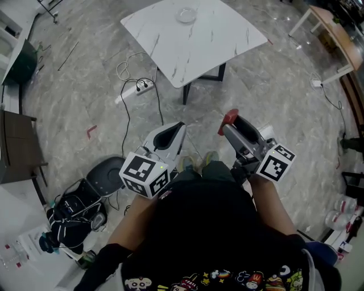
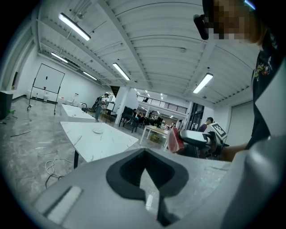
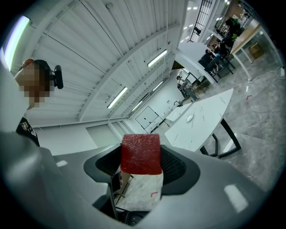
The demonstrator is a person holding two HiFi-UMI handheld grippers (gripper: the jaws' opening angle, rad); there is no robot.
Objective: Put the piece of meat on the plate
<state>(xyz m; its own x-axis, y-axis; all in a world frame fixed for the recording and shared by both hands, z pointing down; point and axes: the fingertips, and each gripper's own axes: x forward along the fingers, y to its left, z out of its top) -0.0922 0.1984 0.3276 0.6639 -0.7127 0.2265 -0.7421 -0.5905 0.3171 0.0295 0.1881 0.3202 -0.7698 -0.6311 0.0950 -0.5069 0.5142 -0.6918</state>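
The left gripper [image 1: 180, 126] is hanging low over the floor [image 1: 85, 79], its fingers pressed together with nothing between them. The right gripper [image 1: 230, 126] is pointing forward and is pinching the red piece of meat [image 1: 229, 117] at its fingertips. The plate [image 1: 186, 14] is sitting on the desk [image 1: 227, 34], well apart from the meat.

Left gripper [image 1: 180, 126] fingers together (empty); right gripper [image 1: 230, 121] level beside it, fingers clamping the meat [image 3: 140, 153].
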